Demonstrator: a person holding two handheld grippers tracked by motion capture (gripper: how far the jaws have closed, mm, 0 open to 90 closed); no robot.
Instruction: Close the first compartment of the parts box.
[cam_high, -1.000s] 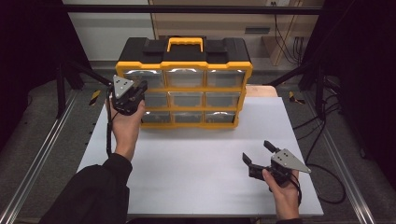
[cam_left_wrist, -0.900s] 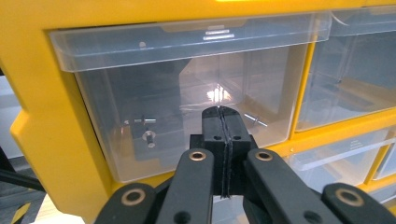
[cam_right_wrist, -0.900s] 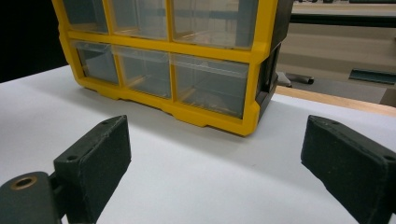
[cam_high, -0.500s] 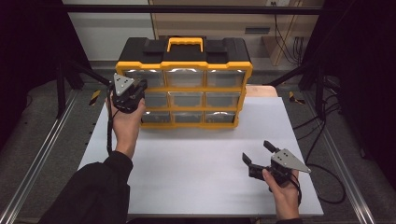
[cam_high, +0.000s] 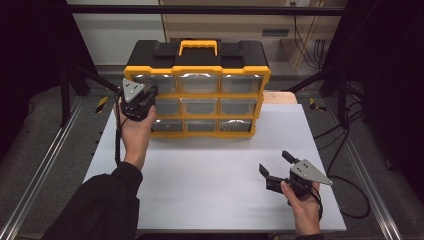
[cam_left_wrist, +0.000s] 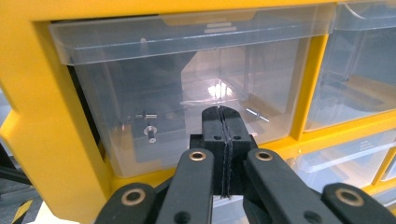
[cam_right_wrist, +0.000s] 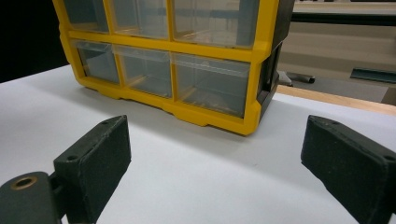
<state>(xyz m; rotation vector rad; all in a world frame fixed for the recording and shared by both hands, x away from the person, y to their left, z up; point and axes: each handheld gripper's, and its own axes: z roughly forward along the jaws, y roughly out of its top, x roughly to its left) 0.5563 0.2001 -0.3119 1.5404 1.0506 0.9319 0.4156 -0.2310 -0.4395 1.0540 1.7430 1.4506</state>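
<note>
A yellow and black organizer (cam_high: 197, 70) with clear drawers stands at the back of the white table (cam_high: 210, 170). My left gripper (cam_high: 145, 97) is held up in front of its left column. Its jaws are shut, with nothing visible between them. In the left gripper view, the left gripper (cam_left_wrist: 219, 114) has its tips right at the front of a clear drawer (cam_left_wrist: 140, 93); a few small metal parts (cam_left_wrist: 149, 130) lie inside. My right gripper (cam_high: 277, 165) rests low over the table's front right, open and empty. In the right gripper view the right gripper (cam_right_wrist: 215, 158) faces the organizer (cam_right_wrist: 210, 116).
A yellow carry handle (cam_high: 198, 46) sits on the organizer's black lid. Metal rails (cam_high: 45, 165) run along both sides of the table. Cables (cam_high: 350, 195) lie on the floor at the right. A wooden board (cam_high: 280, 96) shows behind the organizer's right end.
</note>
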